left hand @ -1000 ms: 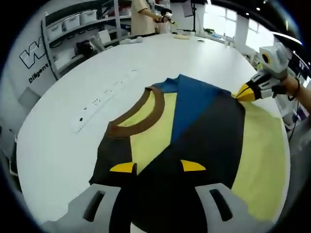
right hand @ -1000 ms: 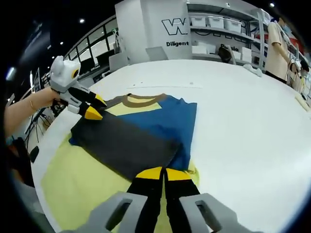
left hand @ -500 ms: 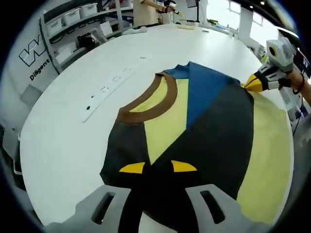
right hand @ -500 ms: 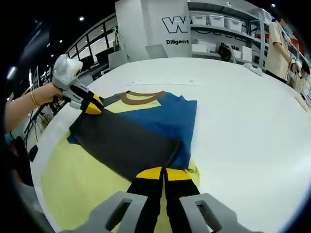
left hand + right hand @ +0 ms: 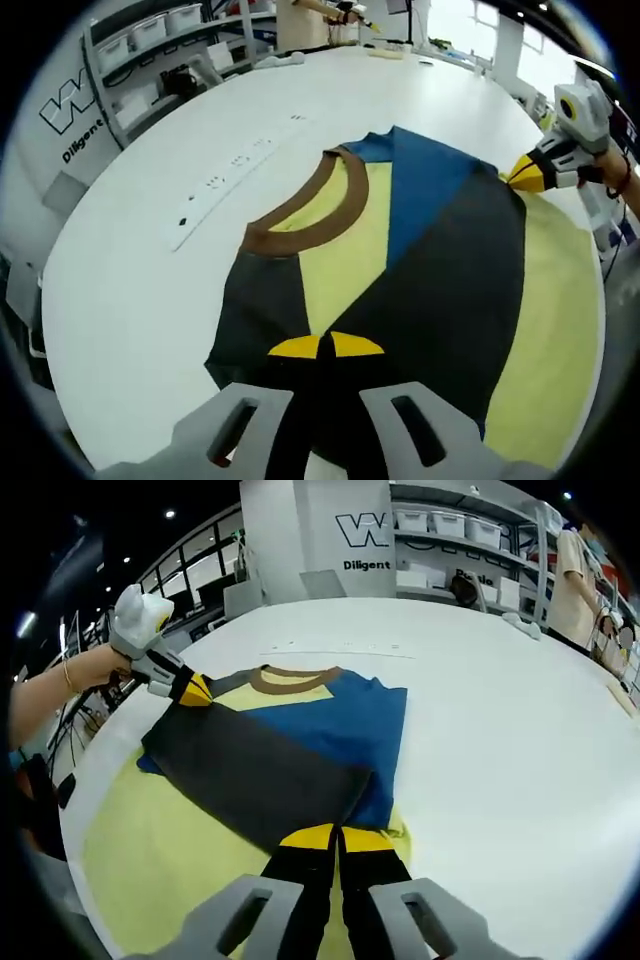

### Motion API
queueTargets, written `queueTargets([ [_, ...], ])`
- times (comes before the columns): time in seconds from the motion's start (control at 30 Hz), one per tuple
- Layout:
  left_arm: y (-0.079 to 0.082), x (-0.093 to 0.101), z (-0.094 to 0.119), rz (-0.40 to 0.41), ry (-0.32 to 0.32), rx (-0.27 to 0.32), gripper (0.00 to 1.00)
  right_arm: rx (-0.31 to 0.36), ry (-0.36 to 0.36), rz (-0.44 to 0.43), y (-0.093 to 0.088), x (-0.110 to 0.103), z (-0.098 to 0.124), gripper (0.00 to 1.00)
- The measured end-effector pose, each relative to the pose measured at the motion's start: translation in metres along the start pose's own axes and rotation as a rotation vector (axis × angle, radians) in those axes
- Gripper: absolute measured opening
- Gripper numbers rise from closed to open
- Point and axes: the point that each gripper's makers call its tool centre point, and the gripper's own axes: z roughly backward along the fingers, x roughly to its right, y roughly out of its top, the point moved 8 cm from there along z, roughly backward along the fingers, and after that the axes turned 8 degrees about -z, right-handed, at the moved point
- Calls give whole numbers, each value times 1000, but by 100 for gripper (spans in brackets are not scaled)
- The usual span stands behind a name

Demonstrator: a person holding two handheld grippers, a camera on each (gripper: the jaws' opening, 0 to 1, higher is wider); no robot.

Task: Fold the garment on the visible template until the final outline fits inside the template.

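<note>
While the garment (image 5: 400,250) lies flat on the pale yellow template (image 5: 545,330) on the white tabletop (image 5: 130,270), both grippers are pinched onto its dark grey folded panel. In the left gripper view, the left gripper (image 5: 320,346) has its 2 yellow tips drawn together on the near edge of the dark cloth, just below the yellow chest panel and the brown collar (image 5: 310,215). The blue part of the garment runs from the collar toward the far side, where the right gripper (image 5: 522,178) meets the cloth's far corner, a hand (image 5: 612,178) behind it.

In the right gripper view, the right gripper (image 5: 337,837) is closed with its tips touching on the near corner of the dark panel, which lies diagonally over the blue cloth. The left gripper (image 5: 195,691) sits at the panel's opposite corner, beside the collar (image 5: 290,680). Yellow template (image 5: 170,850) shows beyond the garment on the near left. A person (image 5: 572,575) stands by shelves with bins (image 5: 470,525) past the tabletop (image 5: 500,730).
</note>
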Motion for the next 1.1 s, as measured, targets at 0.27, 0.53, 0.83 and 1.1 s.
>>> queueTargets([
  [0.27, -1, -3, 3, -19, 0, 4, 1, -2, 4, -2, 0, 1, -1, 0],
  [0.53, 1, 9, 10, -81, 13, 25, 9, -2, 18, -35, 0, 3, -1, 0],
  [0.83, 1, 15, 8, -168, -11, 27, 16, -11, 23, -45, -1, 4, -3, 0],
  [1.1, 1, 17, 10, -210, -45, -6, 7, -10, 27, -54, -1, 5, -3, 0],
])
